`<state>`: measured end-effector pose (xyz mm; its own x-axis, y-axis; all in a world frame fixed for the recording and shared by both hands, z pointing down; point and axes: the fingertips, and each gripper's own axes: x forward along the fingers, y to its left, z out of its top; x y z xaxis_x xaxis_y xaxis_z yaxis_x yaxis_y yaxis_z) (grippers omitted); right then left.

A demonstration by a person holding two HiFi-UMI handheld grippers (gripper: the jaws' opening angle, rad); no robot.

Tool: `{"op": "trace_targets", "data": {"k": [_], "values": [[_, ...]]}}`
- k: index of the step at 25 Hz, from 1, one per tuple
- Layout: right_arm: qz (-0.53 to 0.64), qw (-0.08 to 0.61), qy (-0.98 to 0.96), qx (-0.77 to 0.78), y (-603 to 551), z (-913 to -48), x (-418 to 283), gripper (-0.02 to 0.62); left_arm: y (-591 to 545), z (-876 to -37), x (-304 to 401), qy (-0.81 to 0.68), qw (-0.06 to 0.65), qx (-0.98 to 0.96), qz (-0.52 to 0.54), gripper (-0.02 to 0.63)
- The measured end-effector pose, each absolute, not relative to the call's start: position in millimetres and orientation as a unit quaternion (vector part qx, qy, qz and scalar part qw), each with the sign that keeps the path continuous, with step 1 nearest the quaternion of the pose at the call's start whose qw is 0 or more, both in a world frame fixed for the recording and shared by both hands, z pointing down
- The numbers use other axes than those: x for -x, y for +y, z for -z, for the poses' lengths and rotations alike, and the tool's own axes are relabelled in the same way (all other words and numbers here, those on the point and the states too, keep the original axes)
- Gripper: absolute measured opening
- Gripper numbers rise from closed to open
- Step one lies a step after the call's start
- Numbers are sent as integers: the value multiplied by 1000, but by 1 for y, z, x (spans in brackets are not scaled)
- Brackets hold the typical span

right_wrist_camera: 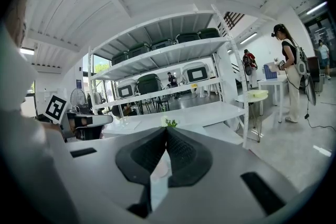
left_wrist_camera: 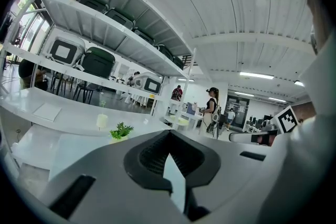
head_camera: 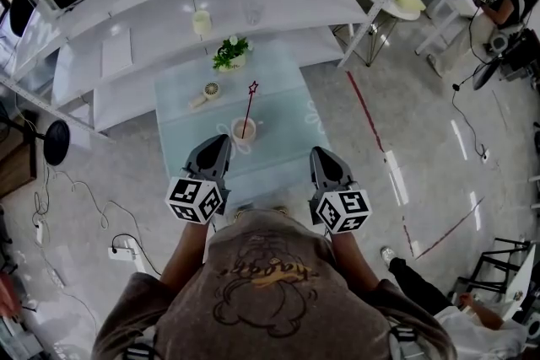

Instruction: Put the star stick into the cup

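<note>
I hold the left gripper (head_camera: 219, 141) and right gripper (head_camera: 320, 153) at the pale glass surface's (head_camera: 186, 120) near edge, both closed and empty. Mid-surface, the thin red star stick (head_camera: 249, 107) stands in the small white cup (head_camera: 240, 132).

The table (head_camera: 285, 110) ahead of the grippers looks like pale, smooth glass. The floor (head_camera: 413, 147) beside it is shiny. The left gripper (left_wrist_camera: 169, 134) and right gripper (right_wrist_camera: 167, 129) are dull grey plastic with bumpy black pads (left_wrist_camera: 151, 157). The shirt (head_camera: 270, 282) behind them is soft cloth.
</note>
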<state>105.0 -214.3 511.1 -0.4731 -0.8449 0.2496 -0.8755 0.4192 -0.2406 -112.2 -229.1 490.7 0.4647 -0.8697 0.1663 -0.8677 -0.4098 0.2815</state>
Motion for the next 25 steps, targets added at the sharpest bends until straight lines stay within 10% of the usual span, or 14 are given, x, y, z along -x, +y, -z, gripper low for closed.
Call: {"op": "trace_targets", "data": {"k": [25], "values": [[-168, 49, -846, -504, -217, -511, -107, 0, -228, -490, 105, -520, 183, -834, 18, 21]]}}
